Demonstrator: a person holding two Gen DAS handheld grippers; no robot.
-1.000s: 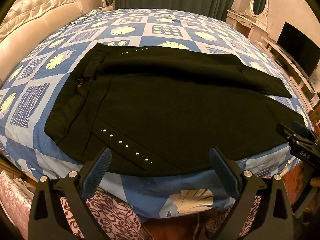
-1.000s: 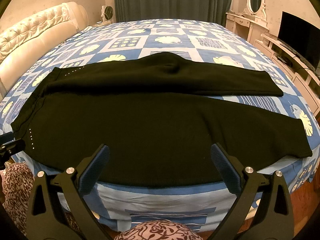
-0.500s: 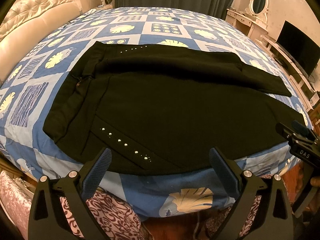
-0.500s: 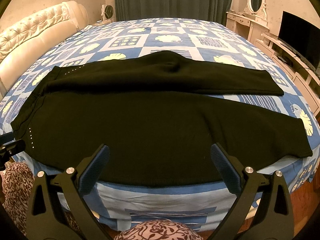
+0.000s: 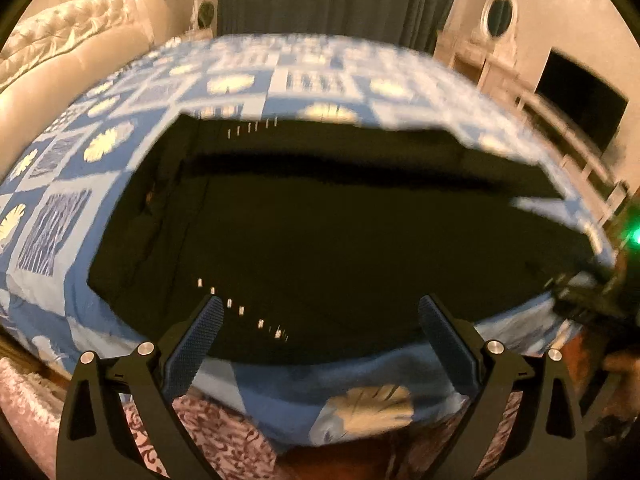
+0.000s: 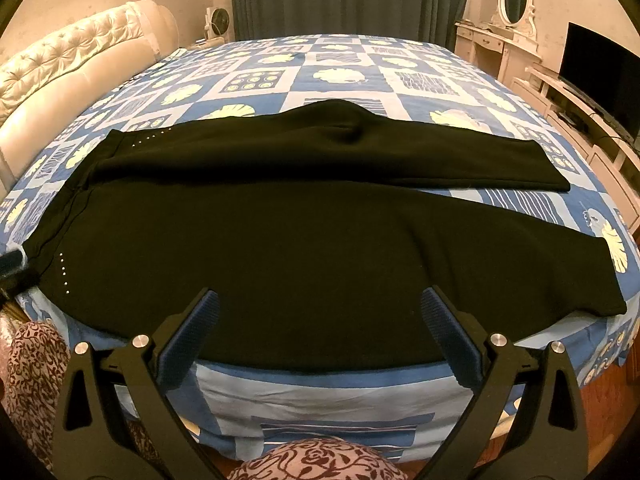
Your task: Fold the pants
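Observation:
Black pants (image 6: 304,240) lie spread flat across the bed, waistband at the left, both legs running right, with rows of small silver studs near the waist. They also show in the blurred left wrist view (image 5: 328,240). My left gripper (image 5: 320,320) is open and empty over the near hip edge by the studs. My right gripper (image 6: 320,312) is open and empty over the near edge of the front leg. The left gripper's tip (image 6: 12,264) shows at the left edge of the right wrist view.
The bed has a blue and white patchwork cover (image 6: 332,76) and a cream tufted headboard (image 6: 68,60) at the left. A white dresser with a mirror (image 6: 508,36) and a TV (image 6: 600,76) stand at the right. Patterned fabric (image 6: 32,364) hangs below the near bed edge.
The left gripper has moved forward and down towards the pants, so its view is blurred. The right gripper has barely moved. Both stay open.

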